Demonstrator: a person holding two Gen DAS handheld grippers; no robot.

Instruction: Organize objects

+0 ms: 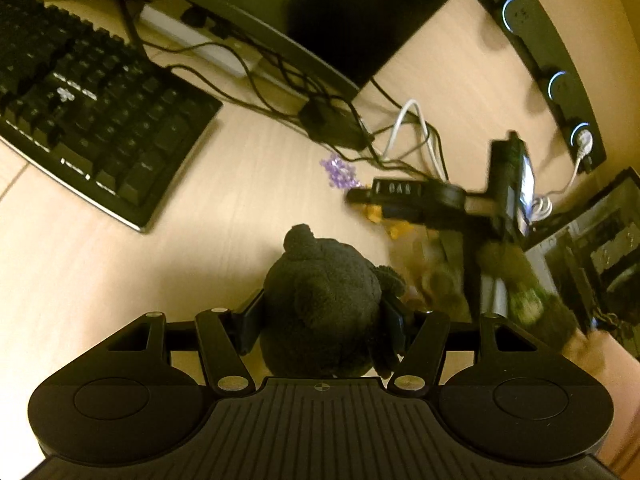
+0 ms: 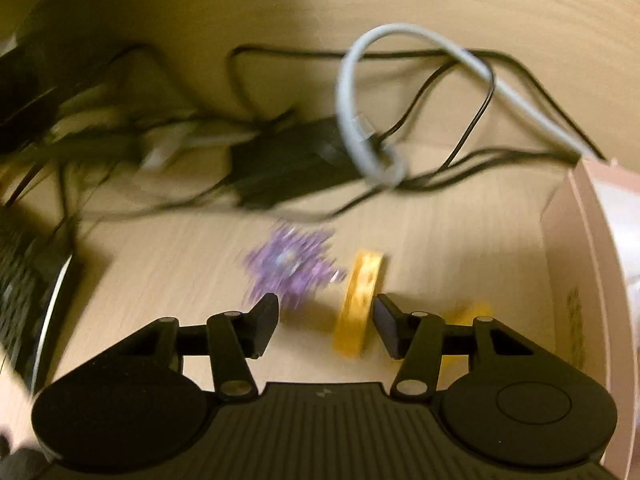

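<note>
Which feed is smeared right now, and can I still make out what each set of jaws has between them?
Right wrist view: heavy motion blur; the purple spiky toy and cables smear, yet the yellow ring reads clearly between the open jaws of the right gripper. Left wrist view: sharper centrally, dim warm light; the dark plush sits gripped in the left gripper; only its right side blurs.

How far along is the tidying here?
Nothing visibly put away yet. In hand: left gripper clamps a dark plush toy; right gripper straddles a yellow ring, jaws not pressing. Left: purple spiky toy, on the desk.
</note>
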